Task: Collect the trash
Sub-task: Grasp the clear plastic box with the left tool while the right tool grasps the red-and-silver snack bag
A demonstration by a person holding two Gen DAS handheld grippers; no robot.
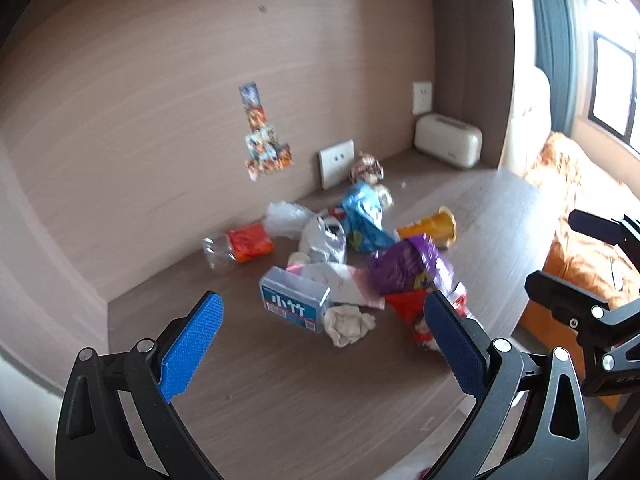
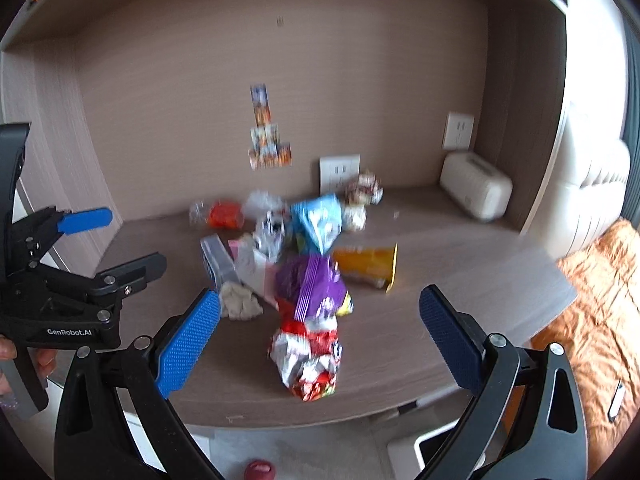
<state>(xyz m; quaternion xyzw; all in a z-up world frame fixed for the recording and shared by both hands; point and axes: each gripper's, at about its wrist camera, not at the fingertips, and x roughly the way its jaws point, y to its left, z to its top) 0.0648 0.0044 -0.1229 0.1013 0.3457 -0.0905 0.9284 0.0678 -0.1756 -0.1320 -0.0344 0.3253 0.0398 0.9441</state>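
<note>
Left wrist view: left gripper (image 1: 322,312) spread wide, empty, above desk (image 1: 280,392) w/ trash pile just ahead; clear box (image 1: 294,300) & crumpled tissue (image 1: 349,323) nearest, purple bag (image 1: 404,268) behind. Right wrist view: right gripper (image 2: 320,304) also spread, empty, facing red-silver wrapper (image 2: 310,360) at pile's near edge. Only this view shows floor below desk & fingers (image 2: 44,356) holding left tool. Toaster (image 2: 476,192) in back right corner.

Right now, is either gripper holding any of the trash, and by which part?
Nothing is held. The left gripper and right gripper are both open above the desk, clear of the trash pile.
</note>
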